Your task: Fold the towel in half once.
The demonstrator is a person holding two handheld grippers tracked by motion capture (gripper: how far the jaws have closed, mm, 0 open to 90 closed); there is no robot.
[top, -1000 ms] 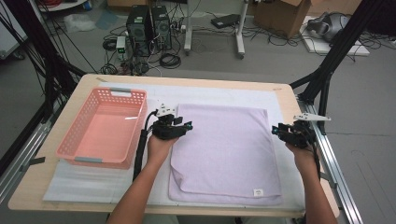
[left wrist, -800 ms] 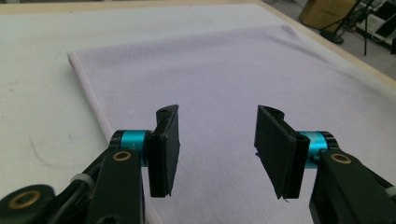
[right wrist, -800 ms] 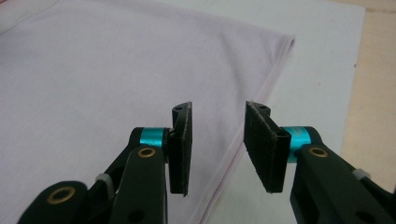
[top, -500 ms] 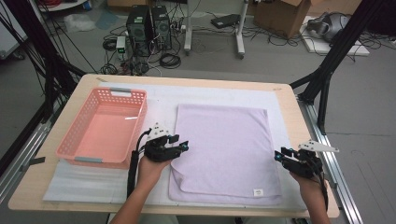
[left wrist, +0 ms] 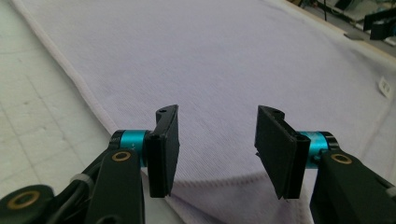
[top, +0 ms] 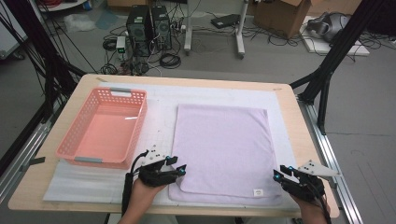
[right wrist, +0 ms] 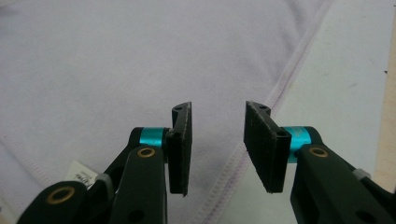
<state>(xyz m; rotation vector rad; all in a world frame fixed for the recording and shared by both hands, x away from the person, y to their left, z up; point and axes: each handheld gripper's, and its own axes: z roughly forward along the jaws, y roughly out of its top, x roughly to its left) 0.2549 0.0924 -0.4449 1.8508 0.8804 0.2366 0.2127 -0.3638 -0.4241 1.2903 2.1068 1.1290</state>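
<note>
A: At the near edge of the counter (top: 56, 196), what is seen?

B: Two hand-held tools are shown at the near corners of a lilac towel (top: 224, 149). The left tool (top: 181, 170) is held just over the near left corner, its jaws parted with nothing gripped between them. The right tool (top: 276, 175) is poised at the near right corner, its jaws likewise apart and empty.

A: How is that confirmed up close?

B: In the left gripper view, the left tool (left wrist: 217, 144) is seen spread above the towel (left wrist: 210, 60), whose hemmed corner lies below the jaws. In the right gripper view, the right tool (right wrist: 218, 144) is seen released above the towel (right wrist: 116, 60), close to its stitched hem; a small white label (right wrist: 78, 172) is visible at the lower left.

A: And farther off?

B: The towel is laid flat on a white mat (top: 159, 116) at the counter's middle. A pink basket (top: 105, 128) stands to its left, apart from it. Beyond the counter, computer towers (top: 149, 23) and cables are seen on the floor.
</note>
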